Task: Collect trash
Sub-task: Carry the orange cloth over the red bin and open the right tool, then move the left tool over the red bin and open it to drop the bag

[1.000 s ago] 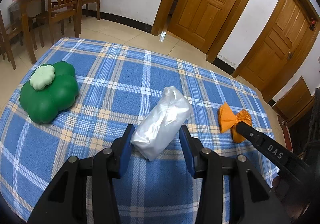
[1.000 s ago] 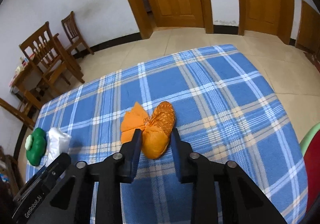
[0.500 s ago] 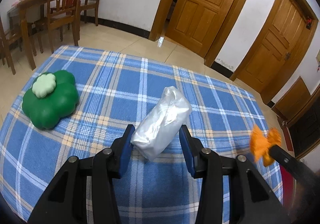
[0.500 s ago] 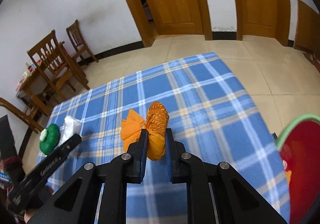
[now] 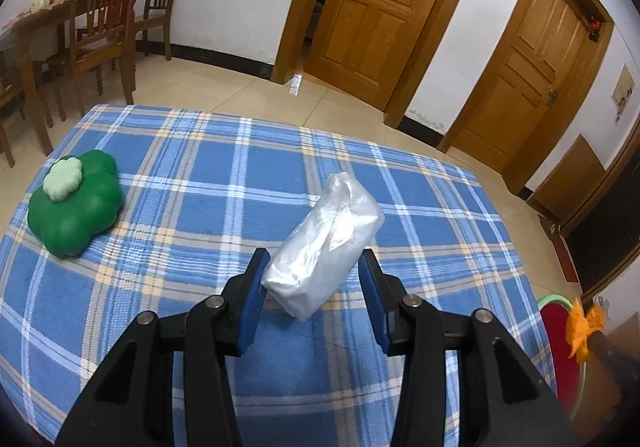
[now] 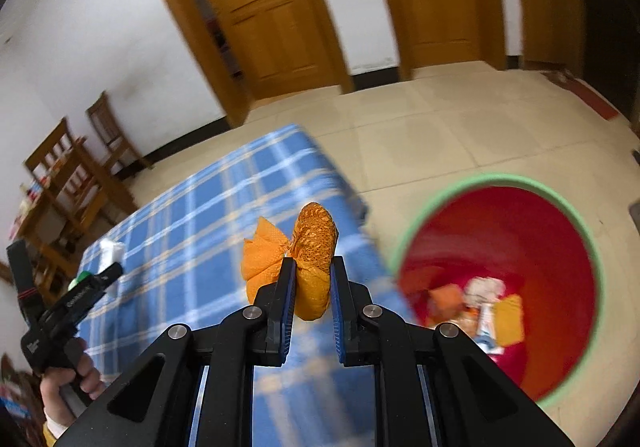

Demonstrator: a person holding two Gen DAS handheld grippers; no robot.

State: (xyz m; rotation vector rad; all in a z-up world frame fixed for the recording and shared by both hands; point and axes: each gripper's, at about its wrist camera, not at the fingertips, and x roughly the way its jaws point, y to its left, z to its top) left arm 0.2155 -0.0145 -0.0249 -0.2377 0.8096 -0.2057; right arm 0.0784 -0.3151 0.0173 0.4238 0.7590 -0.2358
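My right gripper [image 6: 312, 287] is shut on an orange wrapper bundle [image 6: 310, 247], held in the air over the table's right edge, left of a red bin with a green rim [image 6: 568, 207] on the floor. The bundle also shows in the left wrist view [image 5: 582, 329] beside the bin [image 5: 554, 317]. My left gripper [image 5: 312, 279] is open, its fingers on either side of a white plastic bag [image 5: 326, 245] lying on the blue plaid tablecloth [image 5: 200, 175]. The left finger touches the bag's side.
A green flower-shaped cushion [image 5: 74, 203] lies at the table's left. The bin holds several pieces of trash [image 6: 480, 307]. Wooden chairs [image 5: 104, 27] and a table stand at the back left, doors [image 5: 368, 7] at the back.
My right gripper closed on the orange bundle, lifted it off the table and carried it right toward the red bin. My left gripper stayed open around the white bag.
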